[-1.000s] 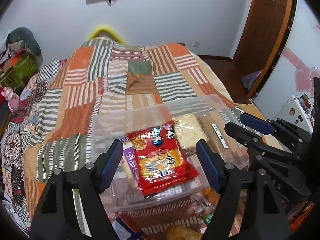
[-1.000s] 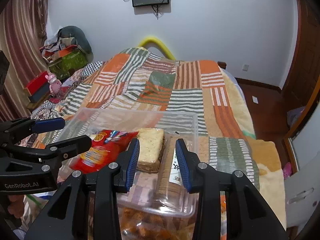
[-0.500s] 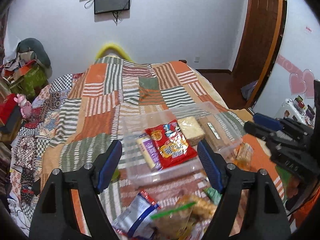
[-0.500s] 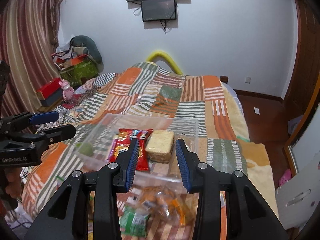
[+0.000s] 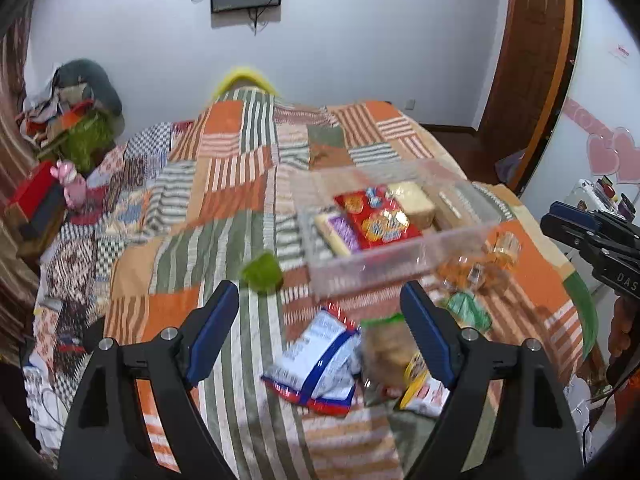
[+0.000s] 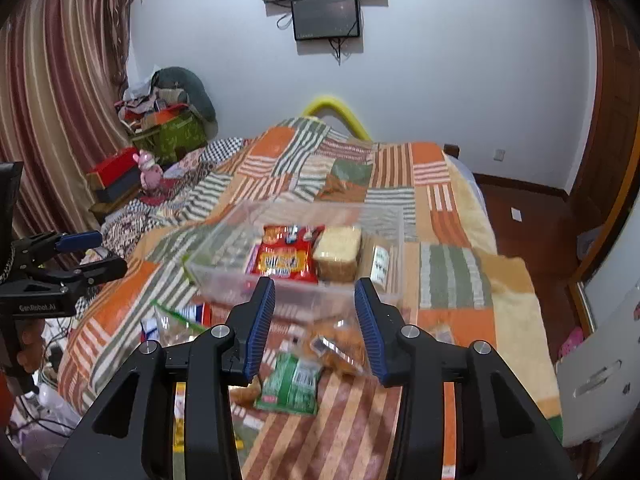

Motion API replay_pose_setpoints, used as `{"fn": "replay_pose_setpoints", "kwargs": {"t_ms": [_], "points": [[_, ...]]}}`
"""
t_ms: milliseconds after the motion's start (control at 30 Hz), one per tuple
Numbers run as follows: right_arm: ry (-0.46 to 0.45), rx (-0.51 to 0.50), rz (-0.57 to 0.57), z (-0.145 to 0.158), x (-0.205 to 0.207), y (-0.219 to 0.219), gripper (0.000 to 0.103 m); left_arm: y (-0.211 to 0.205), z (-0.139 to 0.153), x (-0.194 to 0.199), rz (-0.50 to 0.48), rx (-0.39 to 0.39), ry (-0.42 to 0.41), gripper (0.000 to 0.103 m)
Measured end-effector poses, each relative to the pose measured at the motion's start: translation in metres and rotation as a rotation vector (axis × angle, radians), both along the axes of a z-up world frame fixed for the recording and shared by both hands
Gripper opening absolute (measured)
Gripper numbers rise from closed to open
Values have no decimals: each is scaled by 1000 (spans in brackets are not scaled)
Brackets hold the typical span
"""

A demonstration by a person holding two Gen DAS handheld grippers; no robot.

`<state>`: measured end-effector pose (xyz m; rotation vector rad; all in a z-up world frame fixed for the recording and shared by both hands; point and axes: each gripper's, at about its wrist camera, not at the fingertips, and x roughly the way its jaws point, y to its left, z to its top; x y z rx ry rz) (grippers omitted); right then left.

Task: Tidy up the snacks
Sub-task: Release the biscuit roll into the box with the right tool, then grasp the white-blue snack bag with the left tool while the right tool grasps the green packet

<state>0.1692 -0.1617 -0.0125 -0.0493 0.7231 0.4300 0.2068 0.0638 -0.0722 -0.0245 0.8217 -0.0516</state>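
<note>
A clear plastic box (image 5: 376, 268) (image 6: 224, 276) sits on the patchwork bed and holds a red snack packet (image 5: 376, 220) (image 6: 286, 256), a pale cracker block (image 5: 412, 200) (image 6: 338, 246), a purple-labelled bar (image 5: 336, 232) and a brown biscuit sleeve (image 6: 380, 260). Loose snacks lie in front of it: a white and blue bag (image 5: 316, 360), a clear bag of brown pieces (image 5: 388, 352) (image 6: 340, 340), a green packet (image 6: 290, 380) (image 5: 466, 310). My left gripper (image 5: 320, 332) is open and empty above the loose snacks. My right gripper (image 6: 314, 320) is open and empty, near the box.
A green lump (image 5: 262, 272) lies on the bedspread (image 5: 208, 216) left of the box. Clutter and a red box (image 6: 114, 170) stand by the curtain on the left. A wooden door (image 5: 528, 60) and floor are on the right.
Both grippers have pulled back and up from the box. The box now looks farther away, and the loose snacks in front of it have come into view.
</note>
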Motion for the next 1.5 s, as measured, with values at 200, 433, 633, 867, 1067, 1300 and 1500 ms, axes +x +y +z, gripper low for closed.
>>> {"fn": "replay_pose_setpoints", "kwargs": {"t_ms": [200,433,633,867,1067,1300,1500], "points": [[53,-8,2,-18,-10,0,38,13,-39,-4,2,4,100,84],[132,-20,9,-46,-14,3,38,25,-84,5,-5,-22,217,84],[206,-24,23,-72,-11,9,39,15,-114,26,-43,-50,300,85],[279,-20,49,-94,-4,17,39,1,-141,46,-58,-21,346,86],[309,1,61,-105,-1,20,50,5,-146,50,-44,-73,309,88],[322,10,70,-109,4,28,53,7,-144,41,-22,-69,256,80],[292,-30,82,-109,2,35,47,2,-139,31,-14,-36,232,70]]}}
